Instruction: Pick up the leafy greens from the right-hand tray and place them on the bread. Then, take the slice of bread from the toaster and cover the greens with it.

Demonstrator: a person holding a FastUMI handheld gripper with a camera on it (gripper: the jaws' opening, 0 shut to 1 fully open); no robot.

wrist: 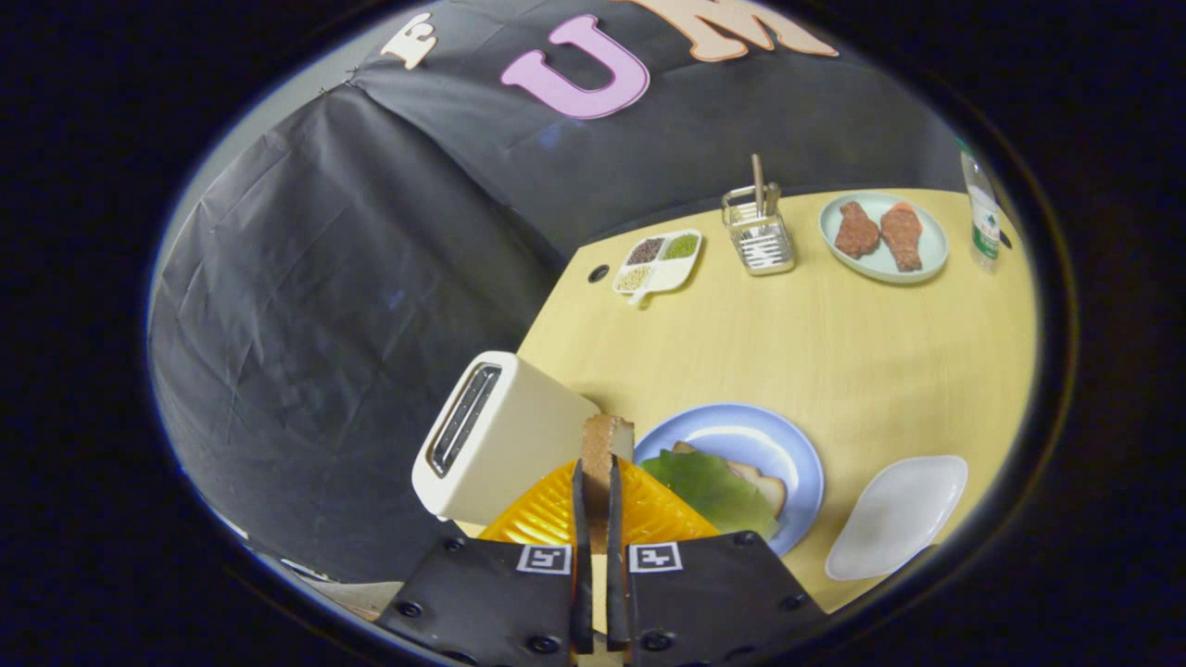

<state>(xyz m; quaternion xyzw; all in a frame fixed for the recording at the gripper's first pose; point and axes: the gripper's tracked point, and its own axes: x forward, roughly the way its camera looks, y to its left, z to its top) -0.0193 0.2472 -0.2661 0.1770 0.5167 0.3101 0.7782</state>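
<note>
Your gripper (599, 482) is pinching a brown-crusted bread slice (604, 443) edge-on between both fingers, held just right of the cream box toaster (491, 435), w/ slot facing up-left. Flat green leafy greens (709, 486) lie on a 2nd bread slice on the blue round plate (741, 435), right of toaster. White empty tray (897, 514) further right.

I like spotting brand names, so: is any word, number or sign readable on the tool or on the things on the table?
Nothing can be read as words.
Bottle: the print on its label is too small and blurred to read.
Tags, two squares on the gripper, which is shut on the bread slice: black-and-white code patterns, no words.
Toaster: no text seen on it.
</note>
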